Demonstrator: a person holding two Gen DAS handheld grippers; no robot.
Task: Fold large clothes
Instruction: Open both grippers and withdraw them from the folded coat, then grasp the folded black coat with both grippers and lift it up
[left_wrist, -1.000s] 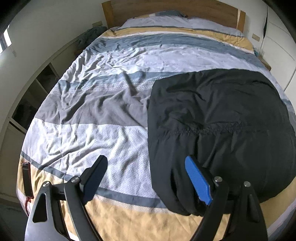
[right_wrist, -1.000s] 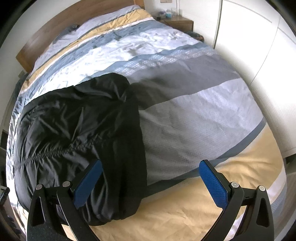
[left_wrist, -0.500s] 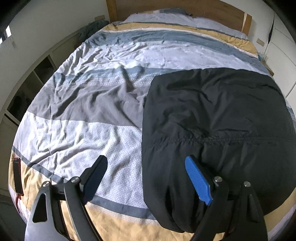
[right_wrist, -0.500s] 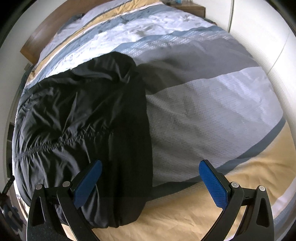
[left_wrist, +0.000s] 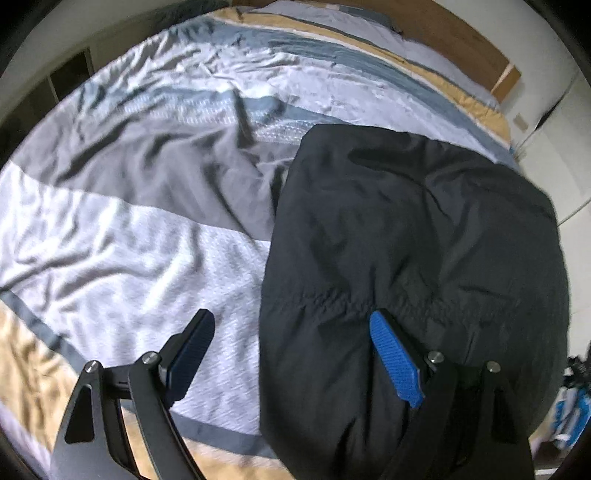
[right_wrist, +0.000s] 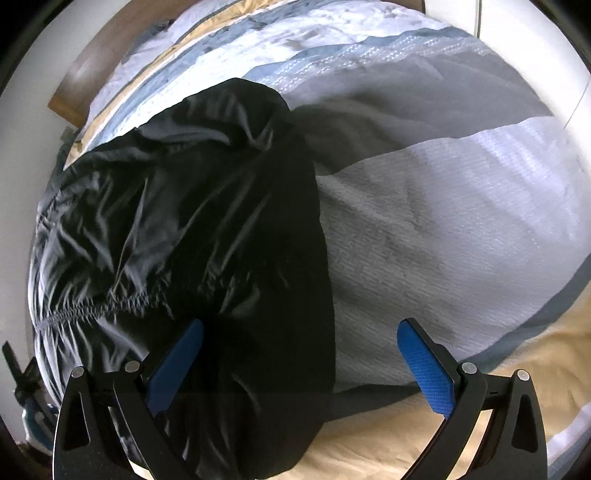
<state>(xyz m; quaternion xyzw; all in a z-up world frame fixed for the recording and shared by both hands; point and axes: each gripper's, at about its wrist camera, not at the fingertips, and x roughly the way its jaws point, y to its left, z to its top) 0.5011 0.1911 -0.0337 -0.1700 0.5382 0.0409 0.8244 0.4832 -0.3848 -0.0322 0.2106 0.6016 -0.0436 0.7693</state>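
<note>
A black jacket (left_wrist: 413, 266) is lying spread on the striped duvet (left_wrist: 147, 229), near the foot of the bed, its near hem reaching the yellow band. The left gripper (left_wrist: 291, 354) is being held wide, nothing between its jaws; its right pad is hanging over the jacket's left side, its left pad over bare duvet. The right gripper (right_wrist: 299, 362) is likewise being held wide and empty, straddling the jacket's right edge (right_wrist: 325, 258).

The fabric is being judged thin, glossy and soft: light, limp, probably slippery, with some padding suggested by the puffed surface. A gathered seam (right_wrist: 92, 306) is crossing the body. Hold is best being taken at the two near corners of the hem, pinching both layers, since a shallow pinch on such cloth is being judged likely to slip.
</note>
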